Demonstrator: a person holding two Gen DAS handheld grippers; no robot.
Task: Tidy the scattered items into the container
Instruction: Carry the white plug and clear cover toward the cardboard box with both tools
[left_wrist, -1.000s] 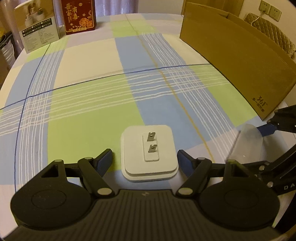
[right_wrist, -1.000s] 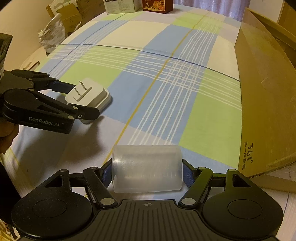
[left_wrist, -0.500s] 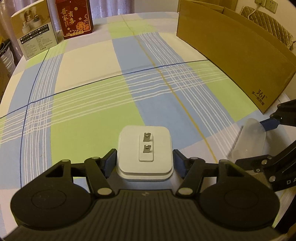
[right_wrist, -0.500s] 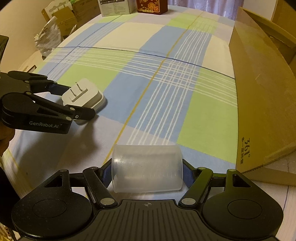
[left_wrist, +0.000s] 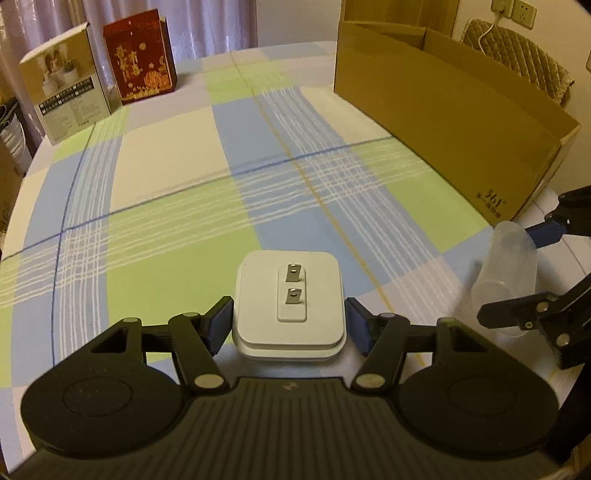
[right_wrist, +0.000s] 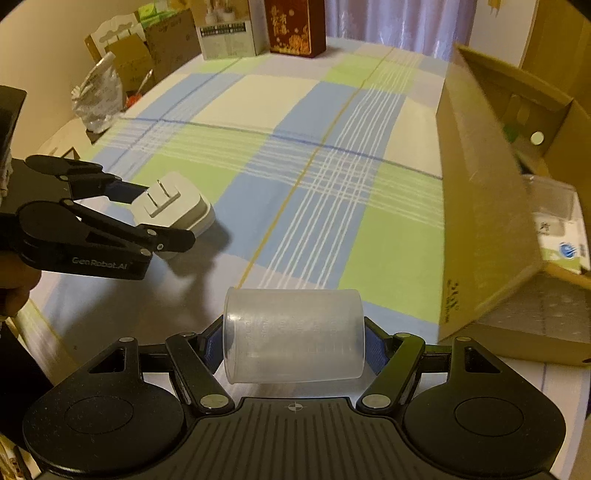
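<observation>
I read this as the carrying stage, with both loads in hand and nothing of them dropped yet. My left hand-held gripper is clamped on the white plug adapter, prongs facing up, and in the right wrist view the adapter casts a shadow on the checked cloth, so I judge it lifted clear of the desk. My right hand-held gripper is squeezed on the clear plastic cup, which lies sideways between the pads. The cardboard box stands open to the right; inside I can make out a clear lidded tub and a few small bits, though the blur there leaves me unsure what they are. So part of the tidying seems done already. What is left for me is to bring both items over the box wall and let them go. I see no other loose item on the cloth in either view.

Against a second ago, the left hand-held gripper's pads, which then stood apart on either side of the adapter, have come in against its sides, and the adapter has come up off the cloth. The cup was already gripped then; the right view has since risen and swung toward the box, so I now see over its wall into the inside.
</observation>
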